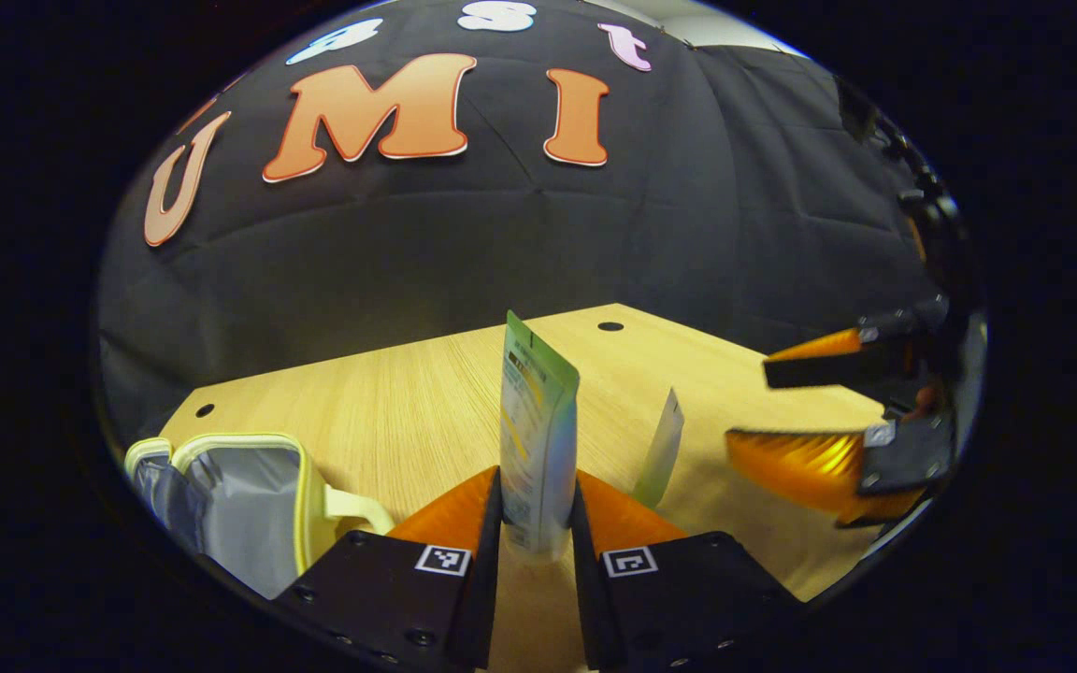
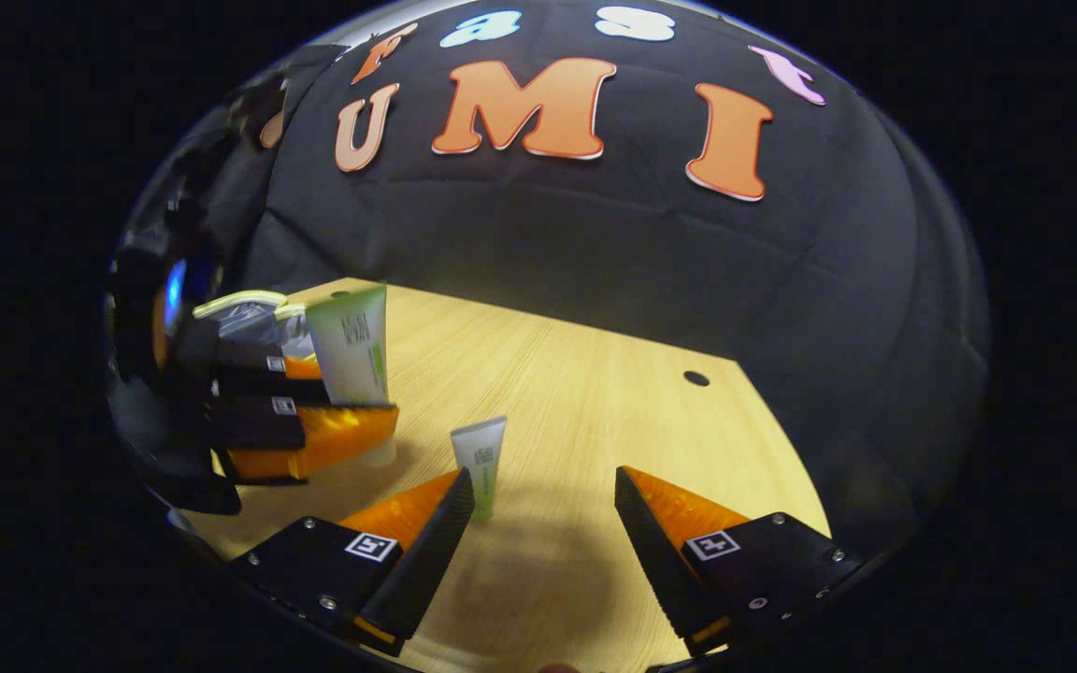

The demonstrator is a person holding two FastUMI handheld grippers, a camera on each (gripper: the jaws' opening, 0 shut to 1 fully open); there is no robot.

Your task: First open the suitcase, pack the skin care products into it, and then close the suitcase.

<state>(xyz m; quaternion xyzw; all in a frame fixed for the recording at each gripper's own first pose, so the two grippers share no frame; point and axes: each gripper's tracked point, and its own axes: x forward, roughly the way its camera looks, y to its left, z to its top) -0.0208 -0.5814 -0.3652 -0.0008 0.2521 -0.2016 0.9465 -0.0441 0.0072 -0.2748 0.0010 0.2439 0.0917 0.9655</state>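
We judge the packing step is under way: the suitcase [image 1: 249, 505], a small grey case with a pale yellow rim, lies open at lower left of the left gripper view, partly cut off, its inside hard to read. Our left gripper [image 1: 538, 509] pinches the big tube [image 1: 537, 439] upright at centre; next it must carry it leftward into the case. Our right gripper [image 2: 543, 505] stands spread near the small tube [image 2: 481, 463], lower centre of the right gripper view.
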